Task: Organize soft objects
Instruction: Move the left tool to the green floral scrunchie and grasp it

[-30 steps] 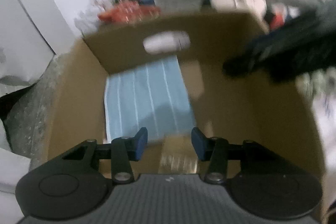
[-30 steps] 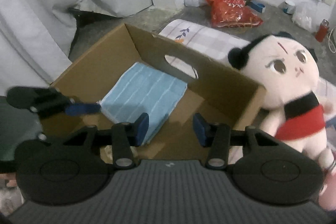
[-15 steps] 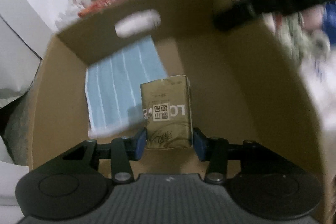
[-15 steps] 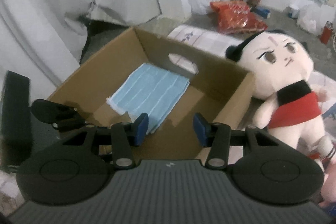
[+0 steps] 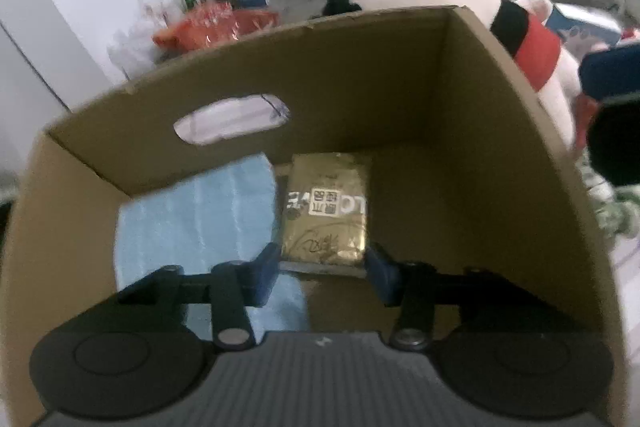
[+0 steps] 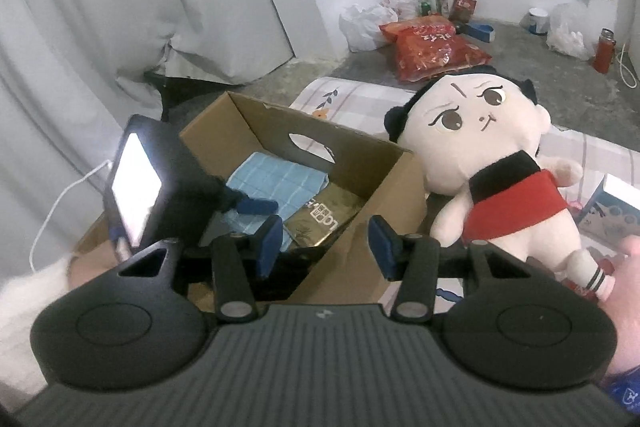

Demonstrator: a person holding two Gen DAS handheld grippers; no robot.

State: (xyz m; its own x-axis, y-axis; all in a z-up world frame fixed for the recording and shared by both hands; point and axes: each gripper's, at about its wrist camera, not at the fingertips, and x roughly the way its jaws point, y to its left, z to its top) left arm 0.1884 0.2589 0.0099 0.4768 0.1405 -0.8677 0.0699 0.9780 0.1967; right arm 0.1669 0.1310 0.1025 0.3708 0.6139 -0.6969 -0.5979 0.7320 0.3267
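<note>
Pinching the near end of a gold packet [image 5: 326, 211] between the blue pads of the left gripper [image 5: 324, 267], with the jaws about halfway apart and having just been closing on it. Keeping the packet low inside the cardboard box [image 5: 360, 67], in the lower centre of the left wrist view, close to the box bottom; not possible to tell whether already resting there. Lying right beside it, to the left in the frame, a folded blue towel [image 5: 192, 219], flat on the box bottom under the handle hole of the far wall. Hovering with the right gripper [image 6: 326, 247] over the near right corner of the box, in the lower centre of the right wrist view, pads partly apart and gripping nothing, with only the box wall and the packet showing through the gap. Leaning outside the box, against its right wall, a plush doll [image 6: 480, 163] in a red dress, at centre right of that view, on a checked sheet [image 6: 360, 95]. Glowing at the left of the same frame, a lit phone screen [image 6: 136, 187] on the left gripper. Sitting farther back, at upper centre, a red bag [image 6: 432, 47] on the grey floor.
</note>
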